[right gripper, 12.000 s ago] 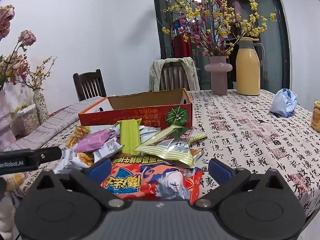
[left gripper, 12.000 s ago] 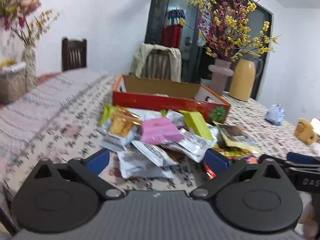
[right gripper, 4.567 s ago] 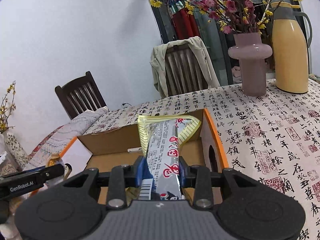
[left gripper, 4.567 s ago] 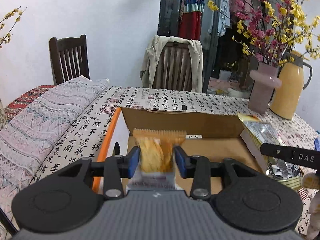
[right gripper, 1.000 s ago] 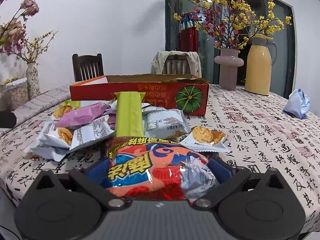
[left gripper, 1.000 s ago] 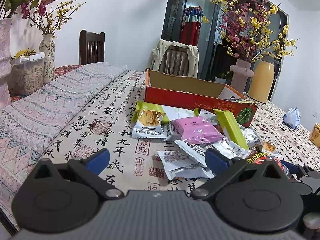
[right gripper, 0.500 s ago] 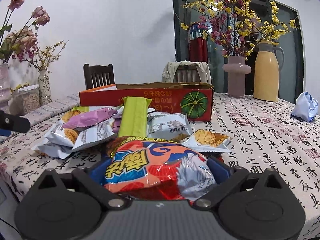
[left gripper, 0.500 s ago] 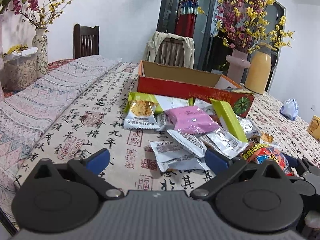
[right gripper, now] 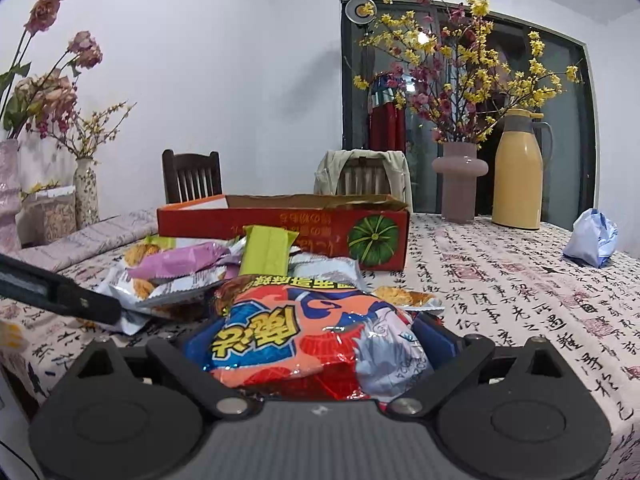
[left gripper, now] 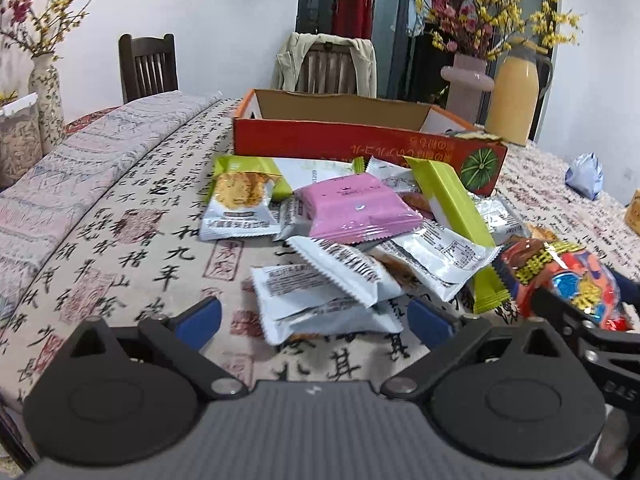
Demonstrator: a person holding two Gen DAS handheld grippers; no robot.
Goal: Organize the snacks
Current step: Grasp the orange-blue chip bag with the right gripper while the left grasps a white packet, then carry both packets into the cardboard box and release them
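snack packets (left gripper: pixel 352 236) lie heaped on the calligraphy-print tablecloth (left gripper: pixel 132 248) just ahead of your left gripper (left gripper: pixel 314 322), whose blue-padded fingers stand wide apart with a white foil packet (left gripper: pixel 320 304) lying between them. beyond the heap sits the long red cardboard box (left gripper: pixel 360 146); a gold wrapper edge pokes above its far right corner. your right gripper (right gripper: pixel 318 346) is clamped on a puffy red-orange crisp bag (right gripper: pixel 312 336). past the box stand a pink vase of blossom branches (right gripper: pixel 460 176), a yellow thermos jug (right gripper: pixel 518 170) and dark wooden chairs (right gripper: pixel 192 176).
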